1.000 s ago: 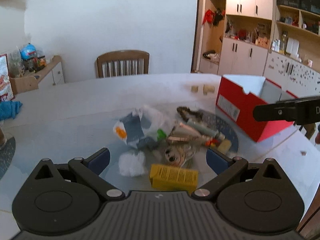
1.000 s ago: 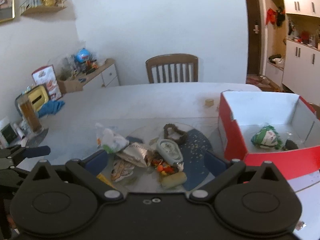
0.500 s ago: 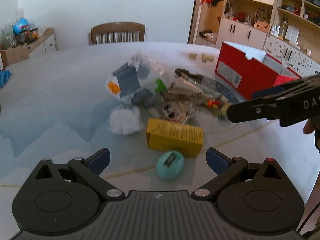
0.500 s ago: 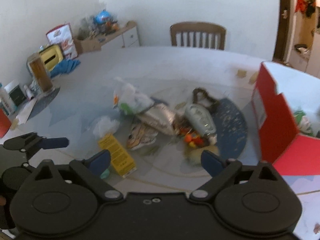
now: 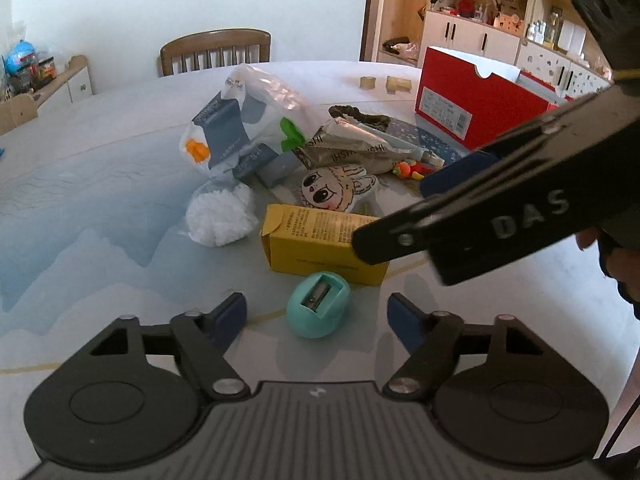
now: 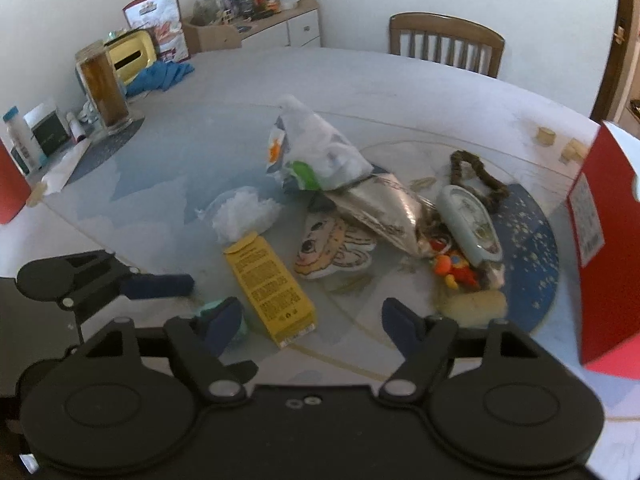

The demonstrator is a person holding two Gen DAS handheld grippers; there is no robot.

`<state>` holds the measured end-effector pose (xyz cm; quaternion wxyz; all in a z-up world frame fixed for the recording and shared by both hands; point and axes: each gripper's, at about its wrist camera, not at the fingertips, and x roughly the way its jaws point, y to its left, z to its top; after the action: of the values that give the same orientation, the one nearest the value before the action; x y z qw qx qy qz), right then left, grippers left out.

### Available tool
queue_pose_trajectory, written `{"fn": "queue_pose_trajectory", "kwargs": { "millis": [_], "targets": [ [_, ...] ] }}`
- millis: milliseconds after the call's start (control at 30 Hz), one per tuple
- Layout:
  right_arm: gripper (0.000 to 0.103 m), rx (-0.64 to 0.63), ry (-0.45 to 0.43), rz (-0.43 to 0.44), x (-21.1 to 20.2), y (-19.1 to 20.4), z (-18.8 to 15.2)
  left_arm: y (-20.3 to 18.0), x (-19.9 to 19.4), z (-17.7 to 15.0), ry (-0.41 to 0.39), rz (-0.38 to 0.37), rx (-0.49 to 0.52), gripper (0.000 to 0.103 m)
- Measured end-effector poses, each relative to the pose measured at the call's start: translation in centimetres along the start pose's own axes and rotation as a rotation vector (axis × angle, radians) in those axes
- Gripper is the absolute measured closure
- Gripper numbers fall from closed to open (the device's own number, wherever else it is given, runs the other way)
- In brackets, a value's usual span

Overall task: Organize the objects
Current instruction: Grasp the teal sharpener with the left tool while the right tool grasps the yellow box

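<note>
A teal egg-shaped pencil sharpener lies on the table between the fingers of my left gripper. Those jaws are closing, with a gap still on both sides. Just beyond it lies a yellow carton. In the right wrist view the near end of the yellow carton sits between the fingers of my right gripper. These jaws are closing too, and the pads are clear of it. One right finger crosses over the carton. Behind lies a heap: plastic bag, white fluffy ball, cartoon-face piece, silver pouch.
A red shoe box stands open at the right on the table. A brown scrunchie, a pale blue case and an orange toy lie by a dark blue mat. A jar stands far left, a chair behind.
Both grippers came down toward the table and their jaws narrowed. The sharpener came into view between the left fingers. The right gripper swung left over the yellow carton.
</note>
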<state>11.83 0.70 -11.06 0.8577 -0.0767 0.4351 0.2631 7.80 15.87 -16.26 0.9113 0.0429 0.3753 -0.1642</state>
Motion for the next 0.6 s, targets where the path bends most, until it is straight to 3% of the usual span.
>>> {"fn": "queue_pose_trajectory", "kwargs": {
  "millis": [200,433,600],
  "targets": [
    [0.043,-0.001,0.017,0.039,1.0,0.3,0.8,0.0,-0.1,0.0,0.001,0.012,0.001,0.045],
    [0.053,-0.014,0.045,0.059,1.9,1.0,1.0,0.3,-0.3,0.1,0.002,0.022,-0.009,0.054],
    [0.06,0.005,0.05,0.061,2.1,0.7,1.1,0.2,-0.3,0.2,0.007,-0.002,-0.011,0.067]
  ]
}}
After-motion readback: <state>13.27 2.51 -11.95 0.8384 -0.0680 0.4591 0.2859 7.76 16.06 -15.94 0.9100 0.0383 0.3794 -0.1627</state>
